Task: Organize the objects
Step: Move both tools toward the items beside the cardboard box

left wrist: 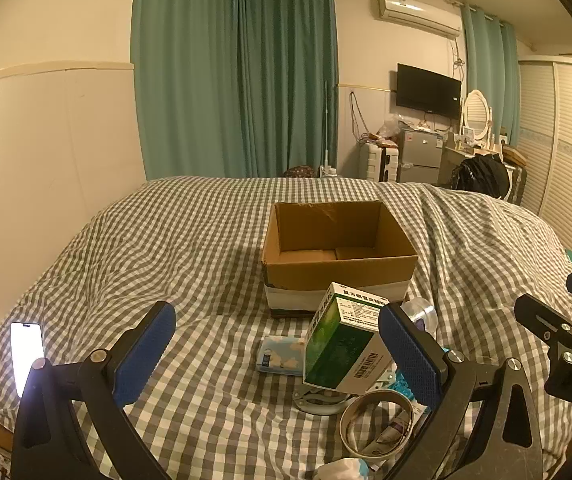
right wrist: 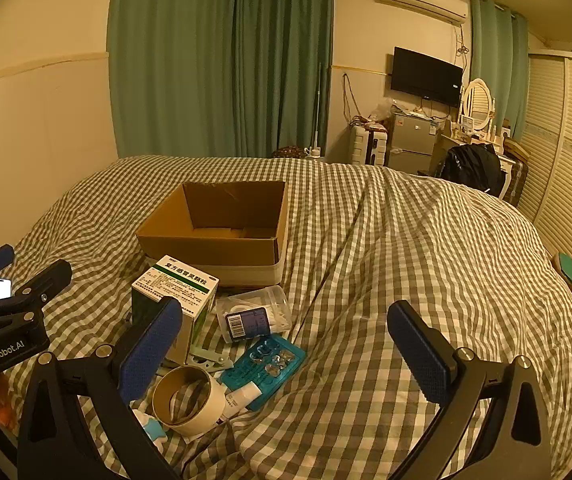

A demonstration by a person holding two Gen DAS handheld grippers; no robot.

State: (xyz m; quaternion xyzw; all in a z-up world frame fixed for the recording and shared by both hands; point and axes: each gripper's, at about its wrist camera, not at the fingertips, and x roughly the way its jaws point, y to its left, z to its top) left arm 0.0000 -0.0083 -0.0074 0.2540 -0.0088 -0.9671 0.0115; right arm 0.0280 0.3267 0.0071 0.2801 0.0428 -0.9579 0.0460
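Observation:
An empty cardboard box (left wrist: pixel 338 240) (right wrist: pixel 222 224) stands open on the checked bed cover. In front of it lies a small heap: a green-and-white medicine carton (left wrist: pixel 346 344) (right wrist: pixel 176 292), a tape roll (left wrist: pixel 378 424) (right wrist: pixel 188 396), a clear plastic case (right wrist: pixel 254 312), a teal blister tray (right wrist: pixel 266 368), a small tube (right wrist: pixel 242 396) and a pale blue packet (left wrist: pixel 282 356). My left gripper (left wrist: pixel 278 344) is open, hovering just in front of the heap with nothing between its fingers. My right gripper (right wrist: pixel 286 340) is open too, to the right of the heap.
A lit phone (left wrist: pixel 26 356) lies on the bed cover (right wrist: pixel 406 260) at the left. A wall runs along the bed's left side. Beyond the bed stand green curtains (left wrist: pixel 238 80), a small fridge (right wrist: pixel 410 140), a dressing table and louvred wardrobe doors (right wrist: pixel 566 152).

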